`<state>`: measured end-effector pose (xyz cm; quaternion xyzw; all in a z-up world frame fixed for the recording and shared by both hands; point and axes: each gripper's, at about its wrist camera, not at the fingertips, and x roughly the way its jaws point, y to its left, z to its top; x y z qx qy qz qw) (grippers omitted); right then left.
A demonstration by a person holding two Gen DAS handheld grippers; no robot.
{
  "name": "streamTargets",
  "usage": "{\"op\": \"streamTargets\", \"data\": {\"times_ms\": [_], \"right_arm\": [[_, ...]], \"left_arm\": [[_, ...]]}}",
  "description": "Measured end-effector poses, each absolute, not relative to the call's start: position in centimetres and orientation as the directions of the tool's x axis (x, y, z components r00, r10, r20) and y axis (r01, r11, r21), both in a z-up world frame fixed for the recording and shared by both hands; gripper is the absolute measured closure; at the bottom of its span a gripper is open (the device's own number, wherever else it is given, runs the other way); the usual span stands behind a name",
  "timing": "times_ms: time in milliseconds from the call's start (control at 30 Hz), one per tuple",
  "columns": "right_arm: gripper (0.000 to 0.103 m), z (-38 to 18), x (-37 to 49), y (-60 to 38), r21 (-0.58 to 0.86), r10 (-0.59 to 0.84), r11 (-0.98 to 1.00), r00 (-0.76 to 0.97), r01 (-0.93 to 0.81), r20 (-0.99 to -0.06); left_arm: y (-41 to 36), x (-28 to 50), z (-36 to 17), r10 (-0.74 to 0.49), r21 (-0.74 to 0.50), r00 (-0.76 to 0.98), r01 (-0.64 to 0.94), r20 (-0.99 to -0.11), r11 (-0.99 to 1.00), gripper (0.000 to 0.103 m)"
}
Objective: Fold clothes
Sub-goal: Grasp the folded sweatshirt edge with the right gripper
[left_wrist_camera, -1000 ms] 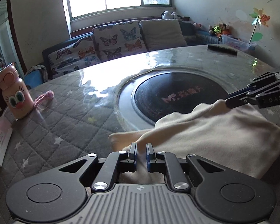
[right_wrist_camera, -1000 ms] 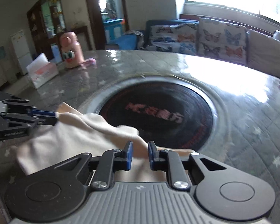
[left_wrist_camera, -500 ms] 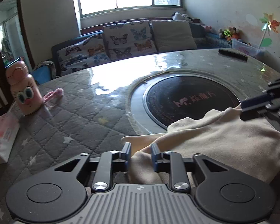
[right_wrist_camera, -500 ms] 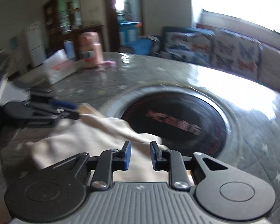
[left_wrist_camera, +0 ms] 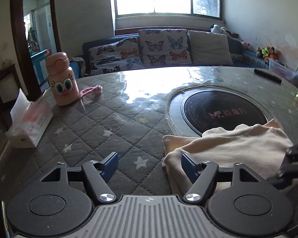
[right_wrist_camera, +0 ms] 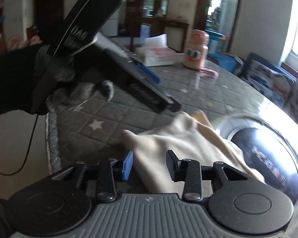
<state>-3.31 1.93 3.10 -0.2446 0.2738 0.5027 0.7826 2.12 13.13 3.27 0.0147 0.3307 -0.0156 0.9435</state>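
A cream garment (left_wrist_camera: 234, 146) lies folded on the quilted round table (left_wrist_camera: 109, 123), partly over the black round hob (left_wrist_camera: 224, 113). My left gripper (left_wrist_camera: 149, 166) is open and empty, just left of the garment's near corner. My right gripper (right_wrist_camera: 150, 165) is open and empty, above the near edge of the same garment (right_wrist_camera: 180, 146). The left gripper also shows in the right wrist view (right_wrist_camera: 163, 91), held by a gloved hand above the table. Part of the right gripper (left_wrist_camera: 292, 164) shows at the right edge of the left wrist view.
A pink cartoon bottle (left_wrist_camera: 62, 79) and a tissue box (left_wrist_camera: 29, 123) stand at the table's left. A pink scrap (left_wrist_camera: 91, 90) lies by the bottle. A black remote (left_wrist_camera: 267, 75) lies at the far right. A sofa with butterfly cushions (left_wrist_camera: 161, 47) is behind.
Both grippers have opened and let go of the garment, which now lies on the table. Both have drawn back, and the left one has moved left.
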Motion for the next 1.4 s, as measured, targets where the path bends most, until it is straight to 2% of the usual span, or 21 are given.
{"op": "streamTargets", "data": {"times_ms": [333,400,500,767,867,1033,1067,1133,1200,1400], "right_arm": [[0.067,0.6,-5.5,5.5,-0.244,0.605,0.323,0.398,-0.914,-0.69],[0.081,0.6,-5.6,5.5,-0.254,0.601,0.334,0.413,-0.908,-0.684],[0.092,1.3,-5.0,5.0,-0.211,0.612,0.371,0.409,-0.904,-0.677],[0.096,4.0,-3.7,2.5,-0.066,0.68,0.455,0.394,-0.888,-0.618],[0.097,4.4,-3.7,1.6,-0.05,0.692,0.465,0.398,-0.884,-0.602],[0.097,4.7,-3.5,0.1,-0.018,0.711,0.469,0.39,-0.883,-0.586],[0.097,4.7,-3.6,-0.1,-0.013,0.713,0.467,0.385,-0.884,-0.586],[0.097,4.6,-3.9,-0.5,-0.005,0.715,0.46,0.373,-0.888,-0.591],[0.095,4.7,-3.9,-1.0,0.011,0.718,0.454,0.359,-0.891,-0.596],[0.081,5.3,-3.6,-4.9,0.053,0.704,0.528,0.402,-0.848,-0.585]], "left_arm": [[13.8,1.3,2.8,-0.116,-0.175,0.741,-0.001,-0.661,0.985,0.029],[13.9,1.4,2.5,-0.142,-0.221,0.729,-0.013,-0.67,0.975,0.029],[13.9,1.7,2.2,-0.173,-0.275,0.711,-0.031,-0.681,0.961,0.029],[14.3,2.9,1.6,-0.275,-0.447,0.669,-0.095,-0.691,0.89,0.032],[14.4,3.3,1.0,-0.32,-0.513,0.649,-0.127,-0.691,0.849,0.038],[14.4,3.7,-0.3,-0.373,-0.591,0.627,-0.177,-0.684,0.787,0.065],[14.4,3.7,-0.4,-0.378,-0.6,0.627,-0.182,-0.681,0.779,0.068],[14.5,3.6,-0.5,-0.38,-0.607,0.633,-0.181,-0.674,0.774,0.081],[14.4,3.6,-0.5,-0.371,-0.598,0.637,-0.18,-0.676,0.781,0.082],[14.1,3.3,-0.5,-0.343,-0.561,0.645,-0.161,-0.683,0.812,0.083]]}}
